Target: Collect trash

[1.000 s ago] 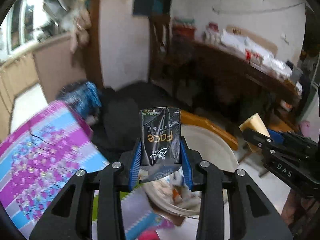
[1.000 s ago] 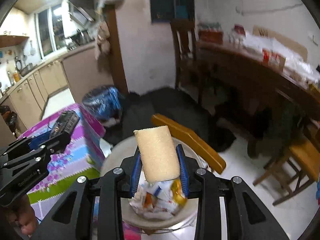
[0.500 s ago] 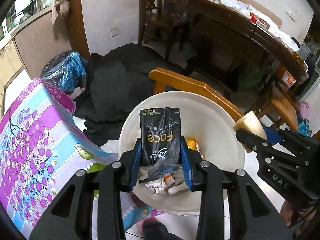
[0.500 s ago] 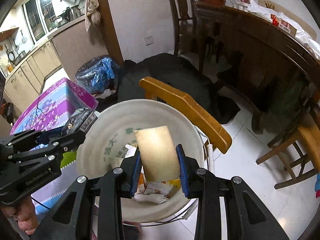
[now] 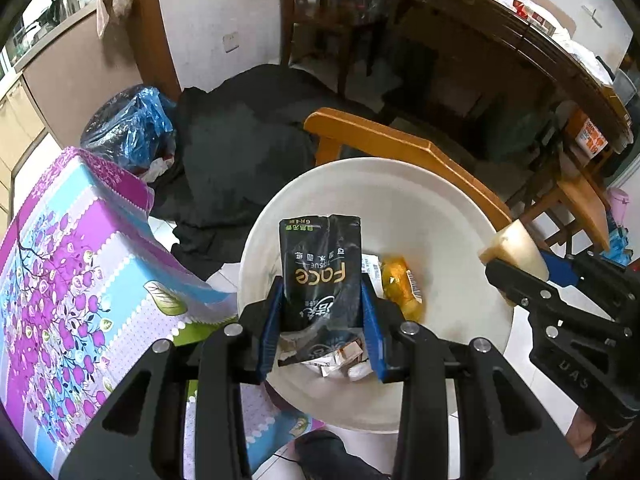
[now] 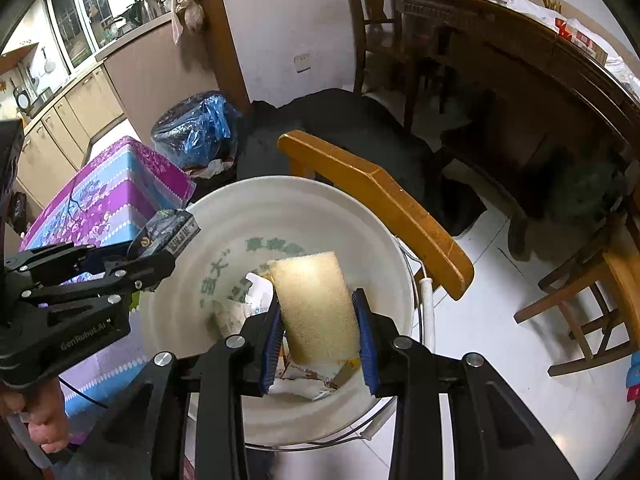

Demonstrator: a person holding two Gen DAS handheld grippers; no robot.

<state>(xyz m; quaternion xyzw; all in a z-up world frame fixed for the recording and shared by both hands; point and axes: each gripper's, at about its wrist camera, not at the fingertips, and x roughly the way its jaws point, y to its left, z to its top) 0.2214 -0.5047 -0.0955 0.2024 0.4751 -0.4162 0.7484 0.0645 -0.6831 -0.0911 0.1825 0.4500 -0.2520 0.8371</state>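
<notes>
My left gripper (image 5: 322, 320) is shut on a black tissue packet (image 5: 320, 272), held upright above the open mouth of a white bucket (image 5: 460, 208). My right gripper (image 6: 318, 336) is shut on a yellow sponge (image 6: 314, 304), also over the white bucket (image 6: 320, 200). Wrappers and paper scraps (image 5: 400, 284) lie at the bucket's bottom. The right gripper with its sponge (image 5: 516, 248) shows at the right of the left wrist view. In the right wrist view, the left gripper and the packet (image 6: 168, 232) reach in from the left.
A wooden chair back (image 6: 380, 204) arches just behind the bucket. A table with a purple and blue flowered cloth (image 5: 72, 264) stands to the left. A blue-lined bin (image 6: 196, 128) and a dark cloth heap (image 5: 248, 132) lie beyond. A dark wooden table (image 6: 520, 80) and stools (image 6: 592, 292) are on the right.
Both grippers have dropped and tilted downward, from looking across the room to hanging over the bucket's mouth. Each still holds its item.
</notes>
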